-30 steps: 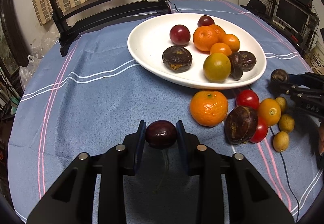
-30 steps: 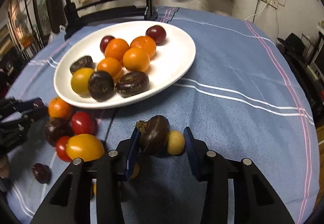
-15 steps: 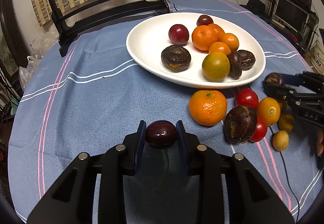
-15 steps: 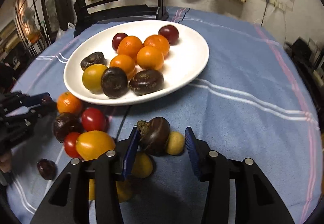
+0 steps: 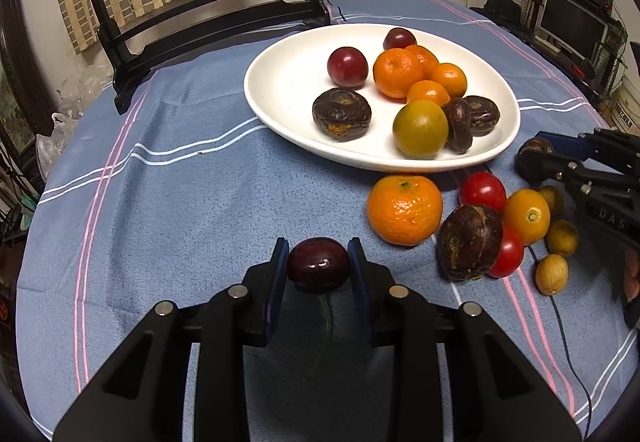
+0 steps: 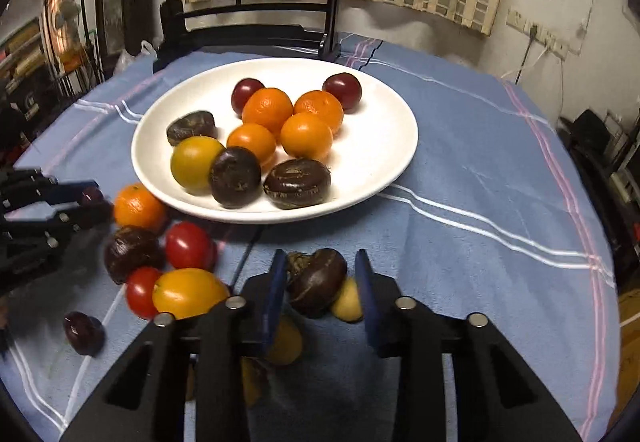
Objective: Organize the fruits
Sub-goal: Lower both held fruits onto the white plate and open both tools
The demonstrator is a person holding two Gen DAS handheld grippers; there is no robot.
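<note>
**Plum clamped on the left, chestnut between closing jaws on the right**

Your left gripper [image 5: 318,266] is clenched on a dark plum [image 5: 318,264], both blue pads pressed to its sides, above the blue striped tablecloth [image 5: 180,202] on the near side of the table. Over on the right, your right gripper [image 6: 320,282] is closing its jaws around a dark brown water chestnut [image 6: 318,280]; the left pad is against it, the right pad stands just clear, with a small yellow fruit [image 6: 347,300] tucked right behind it. Beyond both sits the white plate [image 6: 384,162], loaded with oranges, plums, chestnuts and one yellow-green fruit. Just near the plate's rim lies a loose cluster: an orange [image 5: 404,209], red tomatoes [image 5: 482,191], a chestnut [image 5: 469,241] and a yellow tomato [image 5: 526,216], all bunched and touching. One stray plum [image 6: 83,332] rests apart, near left in the right wrist view.
</note>
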